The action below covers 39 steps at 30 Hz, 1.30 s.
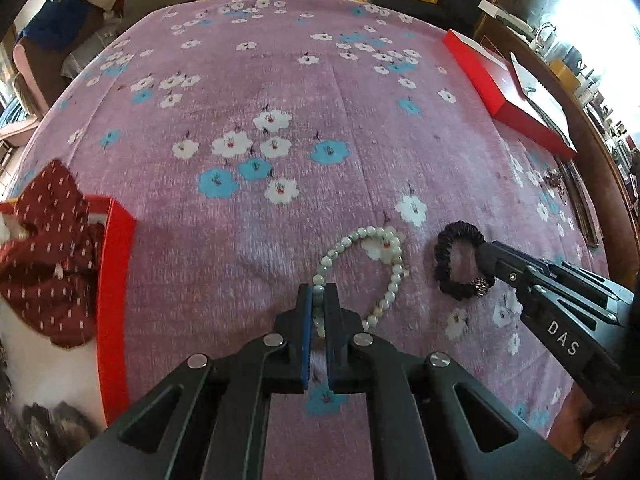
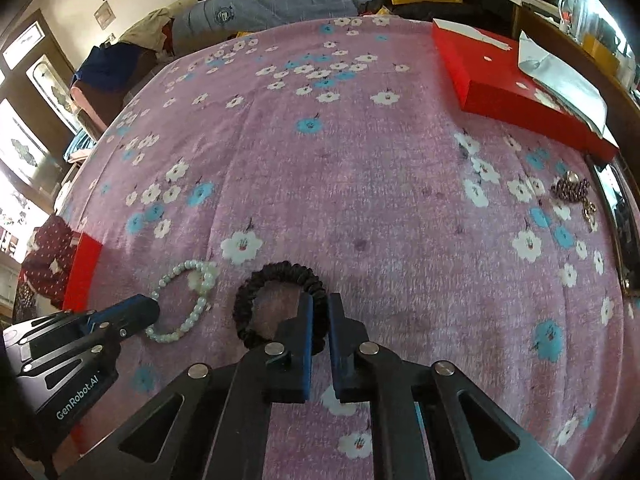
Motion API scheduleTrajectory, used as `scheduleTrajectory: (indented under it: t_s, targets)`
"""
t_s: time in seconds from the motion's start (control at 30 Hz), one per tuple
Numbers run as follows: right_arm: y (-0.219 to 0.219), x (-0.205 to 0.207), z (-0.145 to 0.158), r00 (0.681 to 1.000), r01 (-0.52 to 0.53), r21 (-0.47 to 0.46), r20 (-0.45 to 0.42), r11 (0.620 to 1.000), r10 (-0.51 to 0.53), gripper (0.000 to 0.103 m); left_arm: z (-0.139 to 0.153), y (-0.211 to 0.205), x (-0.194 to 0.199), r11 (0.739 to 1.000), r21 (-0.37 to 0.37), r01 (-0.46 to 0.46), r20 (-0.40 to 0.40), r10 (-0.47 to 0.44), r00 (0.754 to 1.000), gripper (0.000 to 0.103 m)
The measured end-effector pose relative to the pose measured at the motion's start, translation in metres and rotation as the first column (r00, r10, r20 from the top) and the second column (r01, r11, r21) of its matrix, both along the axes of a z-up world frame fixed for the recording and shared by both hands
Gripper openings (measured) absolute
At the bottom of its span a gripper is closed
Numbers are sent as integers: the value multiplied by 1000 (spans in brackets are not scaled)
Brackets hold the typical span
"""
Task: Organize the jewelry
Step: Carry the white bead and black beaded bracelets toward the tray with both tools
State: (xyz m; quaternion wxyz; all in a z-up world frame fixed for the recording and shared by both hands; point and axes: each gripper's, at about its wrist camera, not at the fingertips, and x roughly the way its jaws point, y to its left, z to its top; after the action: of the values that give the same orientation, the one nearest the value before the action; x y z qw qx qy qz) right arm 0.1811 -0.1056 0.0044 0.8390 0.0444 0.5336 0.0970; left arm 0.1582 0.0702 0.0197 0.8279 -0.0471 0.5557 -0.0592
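Left gripper (image 1: 319, 300): its fingers are narrowed onto the white bead bracelet (image 1: 390, 276), pinching the strand at the loop's near end; beads show in the slot between the blue pads.

White bead bracelet: lies on the pink flowered bedspread (image 1: 280, 80), its loop running from the left fingers toward 1 o'clock in the left wrist view. In the right wrist view it sits at 9 o'clock of the black scrunchie (image 2: 280, 276), near it but apart.

Right gripper (image 2: 320, 308): its fingers stand narrow, astride the scrunchie's band at the ring's right side; the band runs through the gap. From the left wrist view the tips meet the scrunchie at its 3 o'clock edge. Whether the pads actually press the fabric, I cannot tell.

Black scrunchie: flat on the bedspread, at 3 o'clock of the bracelet in the left wrist view, with a small beaded ornament on its near edge.

Dark bead bracelet (image 2: 570, 191): lies on the bedspread at 2 o'clock in the right wrist view, well apart from both grippers, a small metal piece just beside it.

Red box (image 1: 116, 280): at 9 o'clock in the left wrist view, holding a maroon dotted cloth (image 1: 48, 248).

Red lid (image 2: 508, 80): flat at 1 o'clock in the right wrist view, white paper (image 2: 568, 76) lying on it.
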Motion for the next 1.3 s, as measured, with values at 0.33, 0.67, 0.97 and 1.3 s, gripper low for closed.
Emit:
scheduleTrajectory:
  t_s: [0.33,0.67,0.97,1.3]
  targets:
    - [-5,-38,12,1000,9,25,-7,1000,-9,7,28,11,-41,998,-46,-46,27,48,998,5]
    - [-5,-85,38,999,-10,32,42,999,8,7,68,9,-93,998,-41,-47,107,51,993,5]
    - [-1,-132,63,997,-29,55,79,998,24,7,106,12,-149,998,-39,-46,182,53,982,5]
    - [3,-182,97,988,-67,76,147,995,55,7,141,22,-201,997,-2,-79,255,76,964,5]
